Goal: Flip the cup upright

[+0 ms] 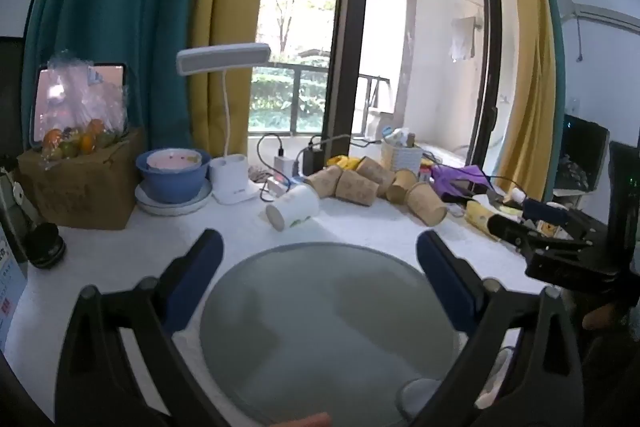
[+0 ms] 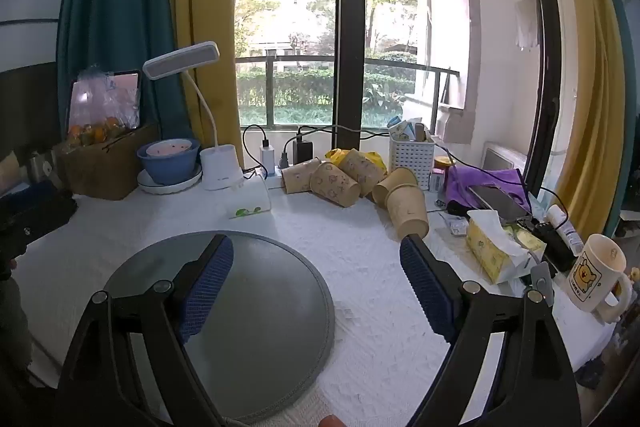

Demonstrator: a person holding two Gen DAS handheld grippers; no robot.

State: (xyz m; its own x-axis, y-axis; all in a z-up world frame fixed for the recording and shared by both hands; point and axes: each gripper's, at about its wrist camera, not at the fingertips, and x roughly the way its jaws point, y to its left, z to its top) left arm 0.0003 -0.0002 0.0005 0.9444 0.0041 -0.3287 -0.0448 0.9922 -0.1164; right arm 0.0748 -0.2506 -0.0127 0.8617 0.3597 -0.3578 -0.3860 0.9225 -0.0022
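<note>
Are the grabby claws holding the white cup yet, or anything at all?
No, nothing is held. The left gripper and the right gripper are both open and empty, above the round grey mat. The white cup lies on its side, untouched.

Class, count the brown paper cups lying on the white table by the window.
5 visible: brown paper cup one leftmost, cup two beside it, cup three behind, cup four to the right, cup five nearest. Others may be hidden in the pile.
</note>
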